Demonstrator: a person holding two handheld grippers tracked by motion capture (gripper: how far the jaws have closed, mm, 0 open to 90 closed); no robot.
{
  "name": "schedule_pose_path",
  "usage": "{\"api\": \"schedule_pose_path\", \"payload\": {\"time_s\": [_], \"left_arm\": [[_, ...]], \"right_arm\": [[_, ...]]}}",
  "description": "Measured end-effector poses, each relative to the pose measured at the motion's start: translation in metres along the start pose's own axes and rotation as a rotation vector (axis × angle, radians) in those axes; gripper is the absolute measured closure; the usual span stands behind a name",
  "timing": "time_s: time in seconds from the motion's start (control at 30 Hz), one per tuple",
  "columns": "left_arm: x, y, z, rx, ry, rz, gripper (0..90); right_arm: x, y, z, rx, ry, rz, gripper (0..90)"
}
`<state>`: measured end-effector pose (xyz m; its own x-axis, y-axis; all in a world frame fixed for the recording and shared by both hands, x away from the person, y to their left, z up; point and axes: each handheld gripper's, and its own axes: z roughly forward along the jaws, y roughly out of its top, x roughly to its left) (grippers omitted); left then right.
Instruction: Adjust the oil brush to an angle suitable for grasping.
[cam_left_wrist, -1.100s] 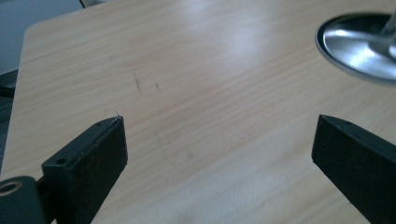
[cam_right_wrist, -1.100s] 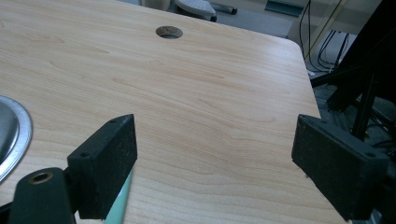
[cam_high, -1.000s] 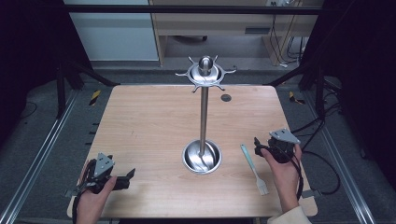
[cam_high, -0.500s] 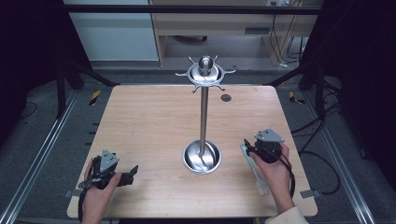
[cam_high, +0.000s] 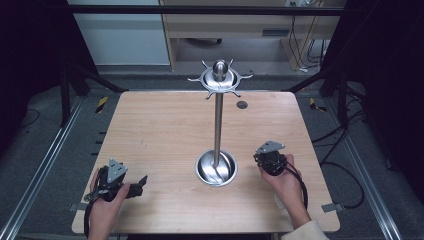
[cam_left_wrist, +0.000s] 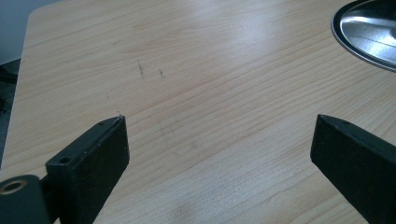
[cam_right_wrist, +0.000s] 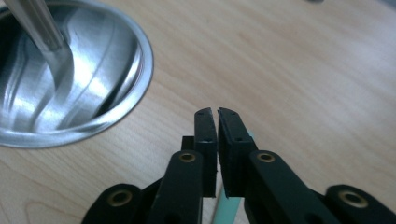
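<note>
Standing on a wooden table (cam_high: 150, 135) is a tall metal stand (cam_high: 218, 120): a round shiny base (cam_right_wrist: 70, 79) near the front middle, a thin pole rising from it, and a ring of hooks under a ball at the top. A small dark disc (cam_high: 242, 104) lies on the table behind the stand, toward the far edge.

At the front left corner, a hand holds the left tongs (cam_high: 136, 183) just above the table, jaws spread wide apart with bare wood between them; the edge of the base shows off to one side in the left gripper view.

The right tongs (cam_high: 260, 161) sit just to the right of the base, tilted down at the table. Their jaws have just been closing and now stand together, clamped on a thin pale green utensil handle (cam_right_wrist: 228, 210), which runs back between them and under the hand. It lies low over the table, just beside the base, and I cannot tell whether it rests on the wood.
</note>
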<state>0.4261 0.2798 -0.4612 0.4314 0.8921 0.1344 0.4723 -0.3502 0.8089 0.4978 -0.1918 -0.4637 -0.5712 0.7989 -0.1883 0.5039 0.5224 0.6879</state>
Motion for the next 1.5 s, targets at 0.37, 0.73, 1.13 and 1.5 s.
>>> {"api": "schedule_pose_path", "payload": {"time_s": [0.37, 0.73, 1.13, 1.5], "left_arm": [[0.000, 0.000, 0.000, 0.001, 0.016, -0.003, 4.2], [0.001, 0.000, 0.000, 0.005, 0.020, 0.000, 4.3], [0.000, 0.000, 0.000, 0.007, 0.024, 0.000, 4.4], [0.000, 0.001, -0.008, -0.018, 0.045, -0.017, 4.3]], "right_arm": [[-0.007, -0.008, 0.018, 0.108, 0.013, 0.034, 90.0], [-0.009, -0.011, 0.024, 0.147, 0.019, 0.053, 90.0], [-0.016, -0.013, 0.023, 0.200, -0.075, 0.085, 90.0], [-0.022, 0.000, -0.015, 0.118, -0.010, 0.228, 86.8]]}}
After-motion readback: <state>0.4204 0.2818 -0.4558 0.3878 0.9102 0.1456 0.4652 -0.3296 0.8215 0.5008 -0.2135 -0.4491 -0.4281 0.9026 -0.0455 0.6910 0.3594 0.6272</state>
